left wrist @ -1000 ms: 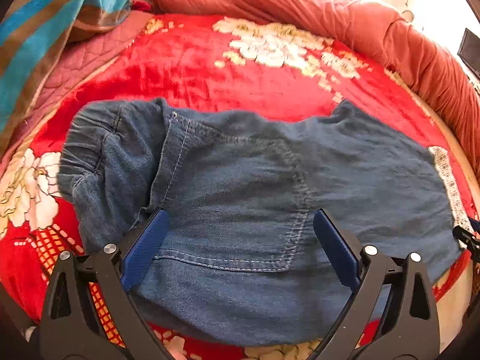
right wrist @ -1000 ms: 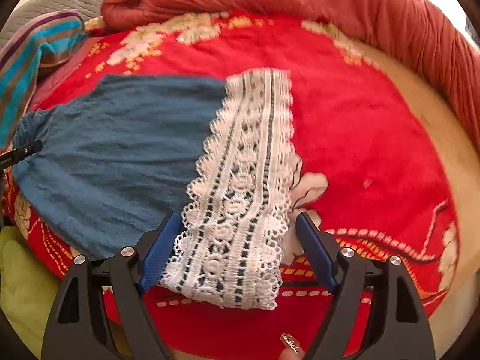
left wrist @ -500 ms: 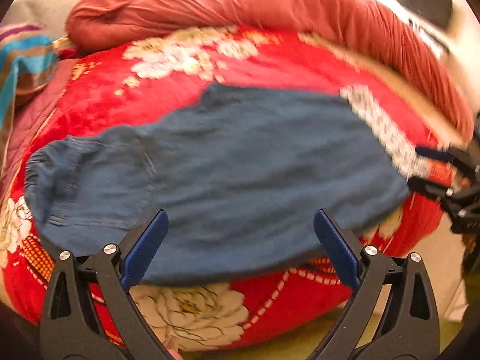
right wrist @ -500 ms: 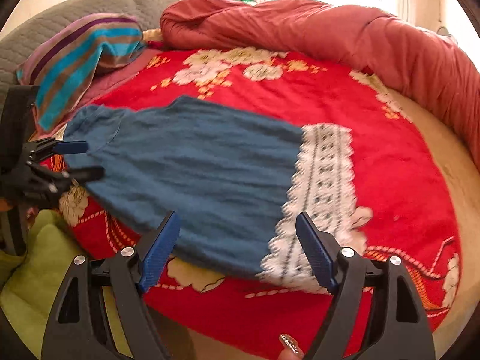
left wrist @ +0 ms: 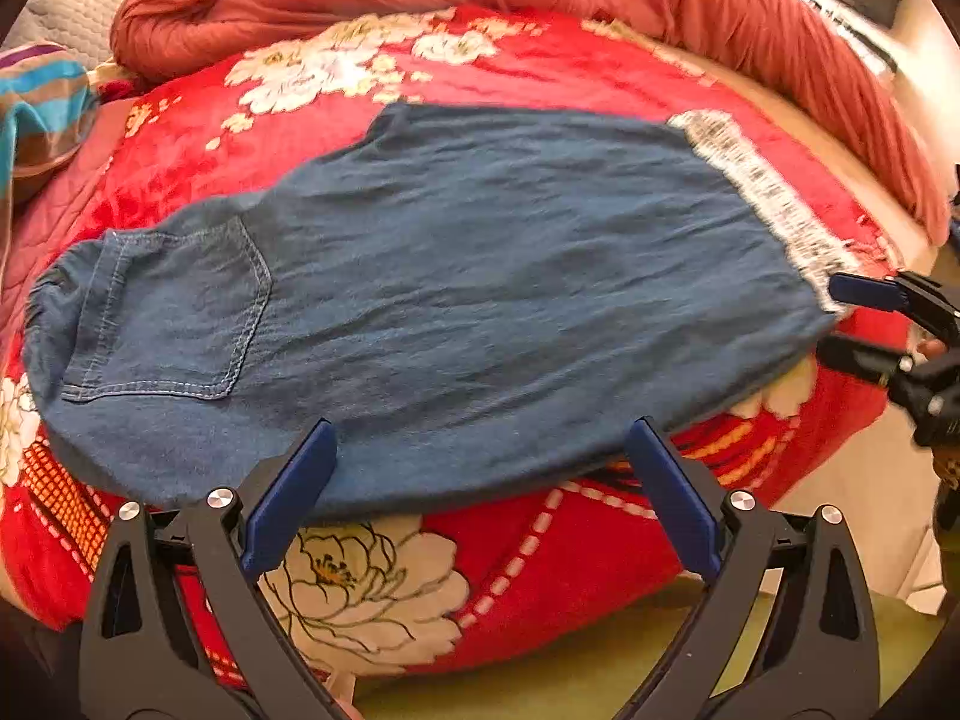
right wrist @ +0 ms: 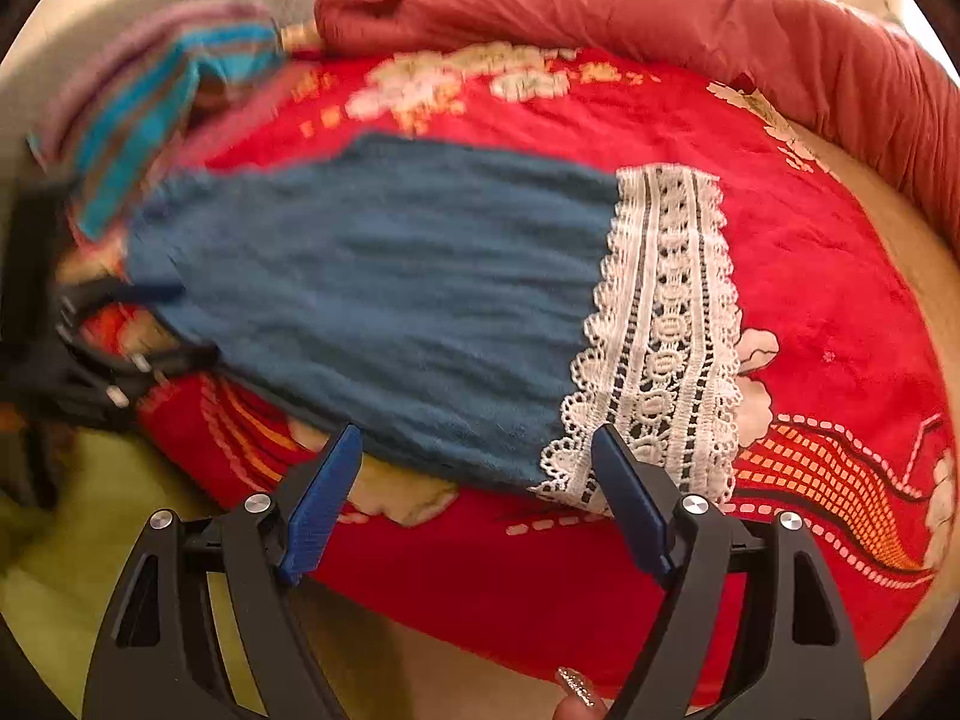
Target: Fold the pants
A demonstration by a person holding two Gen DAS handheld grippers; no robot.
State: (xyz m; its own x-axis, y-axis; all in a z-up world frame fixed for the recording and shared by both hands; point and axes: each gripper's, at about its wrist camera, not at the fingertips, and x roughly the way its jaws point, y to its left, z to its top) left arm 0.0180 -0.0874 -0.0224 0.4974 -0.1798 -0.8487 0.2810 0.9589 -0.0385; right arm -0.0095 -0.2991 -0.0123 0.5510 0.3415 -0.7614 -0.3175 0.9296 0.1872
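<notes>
Across the red floral blanket (left wrist: 540, 66) lie the blue denim pants (left wrist: 480, 276), flat and already doubled leg on leg, their elastic waistband near the striped pillow (left wrist: 36, 108) and their white lace cuff (right wrist: 666, 324) at the far end from it. Both the left gripper (left wrist: 480, 480) and the right gripper (right wrist: 477, 480) hang with jaws spread wide and empty at the pants' near edge. The cloth looks light, soft and limp, so it will likely sag; the waistband and the cuff seam seem the firmest holds.
</notes>
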